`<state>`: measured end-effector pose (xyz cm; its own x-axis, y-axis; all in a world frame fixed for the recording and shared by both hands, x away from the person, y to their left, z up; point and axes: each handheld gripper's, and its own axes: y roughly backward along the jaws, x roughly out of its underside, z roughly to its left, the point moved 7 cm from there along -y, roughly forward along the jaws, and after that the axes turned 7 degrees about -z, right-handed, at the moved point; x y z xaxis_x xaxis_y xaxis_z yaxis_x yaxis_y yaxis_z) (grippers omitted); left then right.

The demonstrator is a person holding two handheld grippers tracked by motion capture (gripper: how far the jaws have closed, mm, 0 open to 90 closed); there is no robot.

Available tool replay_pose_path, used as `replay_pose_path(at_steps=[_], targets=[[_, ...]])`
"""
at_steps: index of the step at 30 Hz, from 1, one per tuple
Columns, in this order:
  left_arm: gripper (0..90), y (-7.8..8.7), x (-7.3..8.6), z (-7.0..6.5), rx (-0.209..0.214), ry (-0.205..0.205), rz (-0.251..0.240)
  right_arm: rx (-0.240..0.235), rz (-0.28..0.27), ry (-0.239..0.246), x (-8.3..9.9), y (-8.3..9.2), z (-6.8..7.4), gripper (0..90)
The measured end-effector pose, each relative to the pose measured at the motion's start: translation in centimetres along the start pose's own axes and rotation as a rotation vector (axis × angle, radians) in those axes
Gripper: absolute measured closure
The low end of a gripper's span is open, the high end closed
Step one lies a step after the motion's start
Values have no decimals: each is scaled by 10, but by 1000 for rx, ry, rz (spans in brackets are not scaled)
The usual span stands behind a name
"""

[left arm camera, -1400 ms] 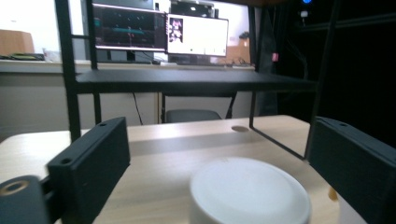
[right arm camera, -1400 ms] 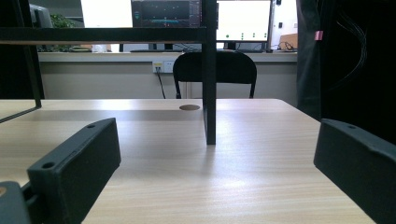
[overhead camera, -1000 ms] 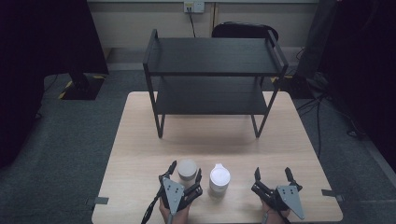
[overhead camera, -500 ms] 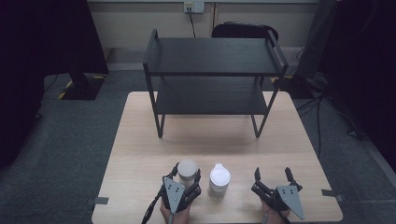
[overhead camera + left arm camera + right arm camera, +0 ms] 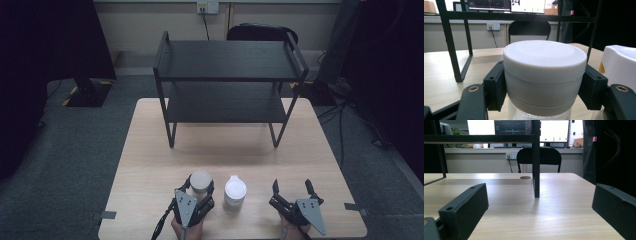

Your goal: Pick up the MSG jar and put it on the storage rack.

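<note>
left gripper clamped on the grey lid of a jar at the table's near edge | white bottle stood just beside it | right gripper spread wide, empty | black shelf stood at the far side

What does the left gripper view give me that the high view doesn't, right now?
Left gripper view: close contact, both jaws pressed against the grey-lidded jar, its clear body below the lid, and monitors beyond the chair. High view: the right gripper with jaws spread apart over bare table, and both tiers of the black shelf. Both: jar, white container beside it, shelf legs.
</note>
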<state>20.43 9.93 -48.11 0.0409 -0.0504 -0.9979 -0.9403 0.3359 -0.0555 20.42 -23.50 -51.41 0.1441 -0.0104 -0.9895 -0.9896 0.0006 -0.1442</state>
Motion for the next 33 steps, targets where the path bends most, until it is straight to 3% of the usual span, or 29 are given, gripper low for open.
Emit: replay_pose_path(at_steps=[23,33], targets=[[341,1,-9,1,24,-16,-15,0,0,0,0,0,0,0],[342,2,-19,10,77,-6,-21,0,0,-1,0,0,0,0]])
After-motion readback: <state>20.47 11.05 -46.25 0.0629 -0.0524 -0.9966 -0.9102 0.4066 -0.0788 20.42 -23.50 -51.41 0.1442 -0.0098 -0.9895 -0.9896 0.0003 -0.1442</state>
